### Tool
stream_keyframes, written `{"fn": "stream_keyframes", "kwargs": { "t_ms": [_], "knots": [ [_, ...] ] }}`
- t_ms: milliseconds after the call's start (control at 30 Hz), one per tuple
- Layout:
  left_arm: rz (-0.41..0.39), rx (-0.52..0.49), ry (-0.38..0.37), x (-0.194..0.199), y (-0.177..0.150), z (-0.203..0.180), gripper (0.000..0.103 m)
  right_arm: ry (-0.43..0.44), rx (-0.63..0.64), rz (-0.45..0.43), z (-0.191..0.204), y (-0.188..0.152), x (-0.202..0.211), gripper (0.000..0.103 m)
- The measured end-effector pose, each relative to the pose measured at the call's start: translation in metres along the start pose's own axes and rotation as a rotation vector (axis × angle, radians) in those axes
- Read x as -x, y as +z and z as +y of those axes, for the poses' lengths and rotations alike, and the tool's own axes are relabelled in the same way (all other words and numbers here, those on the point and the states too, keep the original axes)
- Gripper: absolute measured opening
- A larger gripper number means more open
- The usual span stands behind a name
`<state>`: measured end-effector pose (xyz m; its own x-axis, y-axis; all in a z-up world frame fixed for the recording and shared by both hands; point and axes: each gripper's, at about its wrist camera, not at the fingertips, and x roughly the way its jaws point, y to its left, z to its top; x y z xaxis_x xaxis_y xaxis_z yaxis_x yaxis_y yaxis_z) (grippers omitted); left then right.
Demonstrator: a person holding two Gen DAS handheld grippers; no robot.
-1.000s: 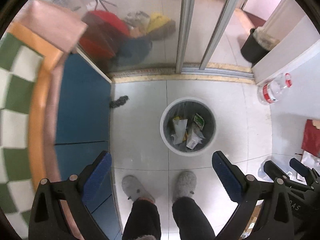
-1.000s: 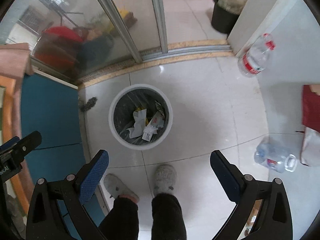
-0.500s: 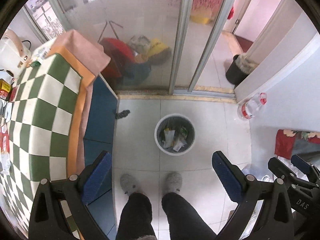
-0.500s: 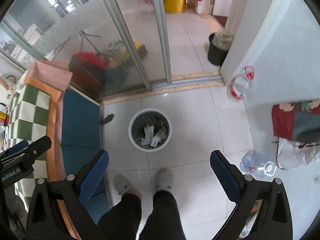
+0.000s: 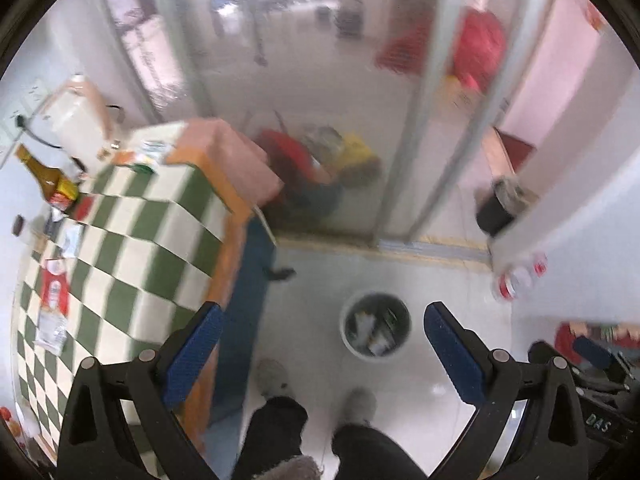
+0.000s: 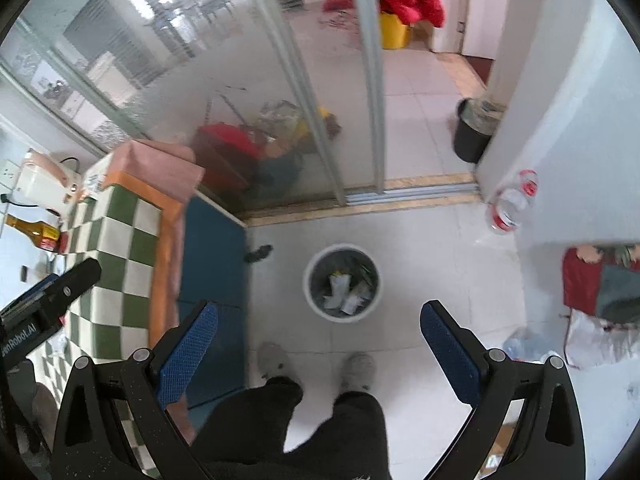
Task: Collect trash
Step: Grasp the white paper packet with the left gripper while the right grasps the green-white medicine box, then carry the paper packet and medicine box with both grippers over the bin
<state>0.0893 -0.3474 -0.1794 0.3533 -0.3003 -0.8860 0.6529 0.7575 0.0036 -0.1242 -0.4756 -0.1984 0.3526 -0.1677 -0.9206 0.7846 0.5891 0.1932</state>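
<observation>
Tongs: we hold the left gripper (image 5: pixel 322 338) and right gripper (image 6: pixel 318 334) with jaws spread wide, nothing between them.
Change: over the last second both views have risen well away from the bin (image 6: pixel 341 282); the checkered table (image 5: pixel 132 248) has now come into sight at left.
Trash: wrappers (image 5: pixel 52 300) lie on that table; other scraps already sit in the bin on the floor.
Meaning: we judge a drop finished and the table wrappers next.

Two tools, the left tool (image 5: pixel 320 344) and the right tool (image 6: pixel 318 338), both spread wide. Ahead of them, one white trash bin (image 6: pixel 341 282). Right of it, two clear plastic bottles (image 6: pixel 510 200) (image 6: pixel 532 348). Farther ahead, one black bin (image 6: pixel 472 132). Left, one brown bottle (image 5: pixel 46 180) on the checkered desk (image 5: pixel 160 240).
</observation>
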Motion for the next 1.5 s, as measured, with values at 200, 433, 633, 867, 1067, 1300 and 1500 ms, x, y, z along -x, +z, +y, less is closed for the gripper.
{"fn": "stream_keyframes", "kwargs": {
  "t_ms": [200,433,633,867,1067,1300,1500],
  "knots": [
    [-0.016,0.175,0.056,-0.015,0.042,0.129,0.103,0.077,0.111,0.011,0.106,0.046,-0.027,0.103],
    [0.075,0.443,0.238,-0.062,0.051,0.328,0.103,0.149,0.346,0.089,0.295,0.100,-0.101,0.103],
    [0.183,0.528,0.304,-0.124,0.048,0.453,0.101,0.164,0.545,0.156,0.464,0.143,-0.194,0.103],
    [0.331,0.497,0.245,-0.203,0.037,0.512,0.101,0.132,0.738,0.232,0.580,0.163,-0.291,0.103],
    [0.281,0.570,0.159,-0.212,0.033,0.532,0.067,0.002,0.887,0.236,0.626,0.159,-0.343,0.103],
    [0.231,0.597,0.139,-0.191,0.027,0.543,0.012,-0.004,0.823,0.209,0.632,0.159,-0.355,0.096],
    [0.133,0.600,0.171,-0.136,0.027,0.531,0.011,0.066,0.811,0.158,0.628,0.146,-0.324,0.083]
  ]
}}
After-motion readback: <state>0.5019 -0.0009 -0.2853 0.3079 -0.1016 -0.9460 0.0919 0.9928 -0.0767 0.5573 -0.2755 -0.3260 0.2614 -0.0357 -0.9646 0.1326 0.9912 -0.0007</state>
